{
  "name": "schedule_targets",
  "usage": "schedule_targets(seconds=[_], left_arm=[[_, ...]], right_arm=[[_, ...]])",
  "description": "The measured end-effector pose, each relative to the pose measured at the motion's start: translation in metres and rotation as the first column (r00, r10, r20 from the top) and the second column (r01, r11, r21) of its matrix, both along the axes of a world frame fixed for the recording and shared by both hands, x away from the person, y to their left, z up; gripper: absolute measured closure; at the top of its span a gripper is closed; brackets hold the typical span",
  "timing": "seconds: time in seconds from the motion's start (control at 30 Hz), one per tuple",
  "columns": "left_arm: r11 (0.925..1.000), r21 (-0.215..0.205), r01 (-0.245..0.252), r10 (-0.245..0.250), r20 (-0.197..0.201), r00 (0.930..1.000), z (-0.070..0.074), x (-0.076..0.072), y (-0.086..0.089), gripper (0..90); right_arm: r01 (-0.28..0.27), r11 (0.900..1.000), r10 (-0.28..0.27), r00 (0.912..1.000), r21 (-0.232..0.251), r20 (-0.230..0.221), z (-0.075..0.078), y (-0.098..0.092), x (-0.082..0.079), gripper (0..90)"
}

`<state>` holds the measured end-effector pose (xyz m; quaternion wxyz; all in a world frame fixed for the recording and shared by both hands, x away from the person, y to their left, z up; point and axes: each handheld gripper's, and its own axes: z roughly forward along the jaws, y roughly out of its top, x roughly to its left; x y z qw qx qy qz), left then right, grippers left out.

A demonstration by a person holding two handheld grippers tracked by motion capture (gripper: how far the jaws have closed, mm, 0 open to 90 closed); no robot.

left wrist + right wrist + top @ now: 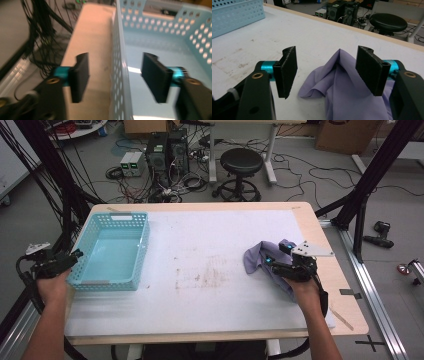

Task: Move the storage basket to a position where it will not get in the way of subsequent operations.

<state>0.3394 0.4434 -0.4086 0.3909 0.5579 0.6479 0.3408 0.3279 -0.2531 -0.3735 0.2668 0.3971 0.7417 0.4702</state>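
A light blue perforated basket (141, 245) stands on the left part of the white table top (210, 235), with nothing inside it. My left gripper (77, 255) is at the basket's near left corner. In the left gripper view the left gripper (115, 75) is open, its jaws astride the basket's left wall (120, 50) without pressing on it. A crumpled purple cloth (256, 256) lies at the table's right. My right gripper (268, 260) hovers over it. In the right gripper view the right gripper (325, 72) is open, and a raised fold of the cloth (342, 87) sits between the jaws, untouched.
Faint brown stains (205, 277) mark the middle of the table top. The basket (237, 12) shows far off in the right gripper view. Beyond the table stand a black stool (241, 162), computer towers (167, 150) and tangled cables. Black frame struts rise at both sides.
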Motion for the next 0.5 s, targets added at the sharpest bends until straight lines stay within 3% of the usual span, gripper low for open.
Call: schedule_targets(seconds=[0.03,0.07,0.1,0.2,0.27,0.33,0.47,0.5], left_arm=[[0.9995,0.031,-0.010,0.010,0.000,0.9999,0.003,-0.001,-0.001,28.3],[0.9970,0.075,-0.020,0.020,0.000,0.9998,0.007,-0.003,-0.001,28.3],[0.9970,0.076,-0.016,0.016,0.004,0.9999,0.009,-0.005,0.000,27.3],[0.9999,0.010,0.007,-0.007,0.052,0.9986,0.018,-0.012,0.001,25.8],[0.9980,-0.035,0.052,-0.048,0.114,0.9924,0.025,-0.018,-0.004,25.0],[0.9919,-0.067,0.108,-0.096,0.164,0.9817,0.032,-0.022,-0.011,25.0],[0.9678,-0.105,0.229,-0.194,0.267,0.9438,0.044,-0.025,-0.033,22.1],[0.9650,-0.103,0.241,-0.205,0.278,0.9384,0.046,-0.025,-0.037,19.1]], right_arm=[[0.000,1.000,0.000,1.0000,-0.002,-0.001,0.000,-0.001,0.001,32.7],[0.001,1.000,-0.001,1.0000,-0.001,-0.002,0.000,-0.001,0.002,31.9],[0.001,1.000,-0.001,1.0000,-0.002,-0.004,0.001,-0.002,0.004,31.1],[-0.007,1.000,0.007,1.0000,-0.005,-0.006,0.001,-0.003,0.005,30.4],[-0.012,1.000,0.012,0.9999,-0.006,-0.006,0.001,-0.002,0.004,30.4],[-0.016,1.000,0.015,0.9999,-0.011,-0.006,0.001,-0.002,0.003,30.3],[-0.014,1.000,0.013,0.9999,-0.010,-0.010,0.002,-0.002,0.000,28.8],[-0.013,1.000,0.013,0.9999,-0.013,-0.011,0.002,-0.003,0.000,28.3]])
